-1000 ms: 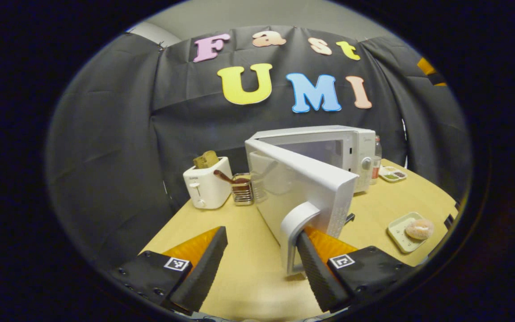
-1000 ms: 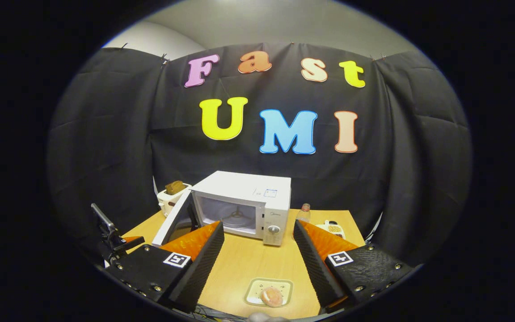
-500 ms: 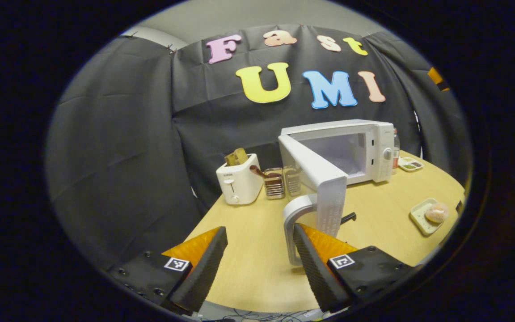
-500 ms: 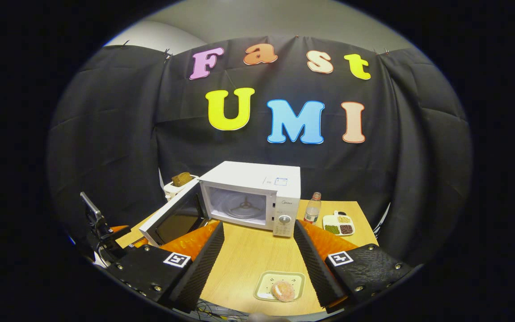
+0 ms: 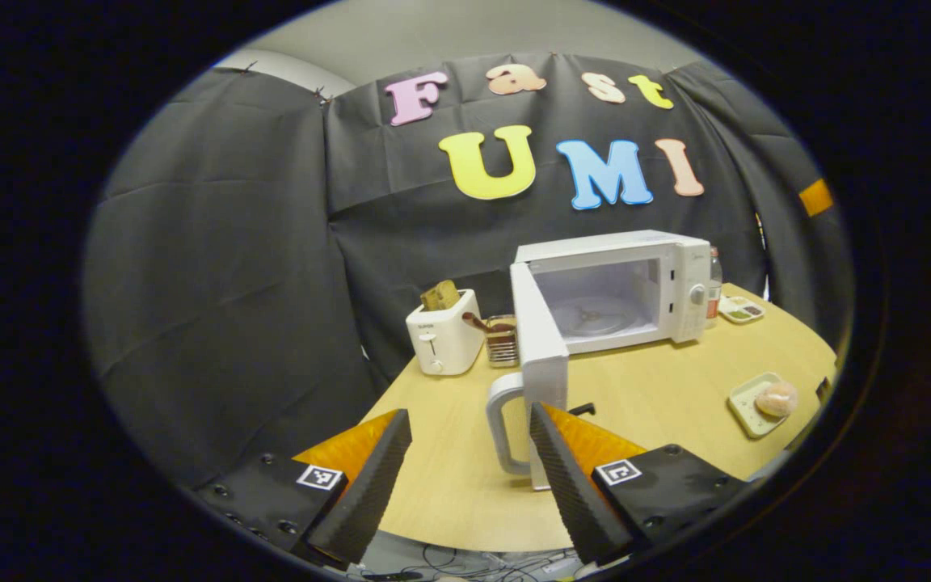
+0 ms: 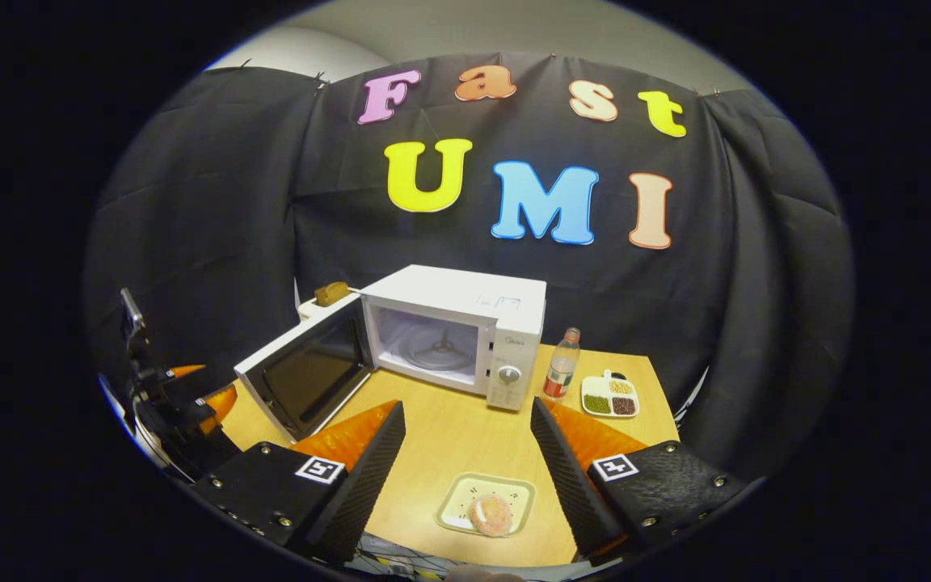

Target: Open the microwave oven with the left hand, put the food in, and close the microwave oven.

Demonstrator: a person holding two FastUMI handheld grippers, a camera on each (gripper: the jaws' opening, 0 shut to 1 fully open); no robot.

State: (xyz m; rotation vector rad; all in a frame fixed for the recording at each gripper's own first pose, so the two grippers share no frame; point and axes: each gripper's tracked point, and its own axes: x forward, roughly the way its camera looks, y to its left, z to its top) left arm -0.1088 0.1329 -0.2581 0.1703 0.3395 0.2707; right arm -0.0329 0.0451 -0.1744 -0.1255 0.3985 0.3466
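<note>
Microwave (image 6: 465,323) door (image 5: 538,343) swung wide, opening step looks done; both left gripper (image 5: 465,465) and right gripper (image 6: 465,465) spread, holding nothing; next, right grasps food (image 6: 490,514) on near plate (image 6: 453,509), then loads far cavity.

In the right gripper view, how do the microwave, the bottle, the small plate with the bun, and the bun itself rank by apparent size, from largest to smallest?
1. Microwave, largest by far.
2. Small plate; it is nearer the camera, so its lead over the bottle is unsure.
3. Bottle, tall but thin.
4. Bun, smallest, sitting on the plate.
</note>
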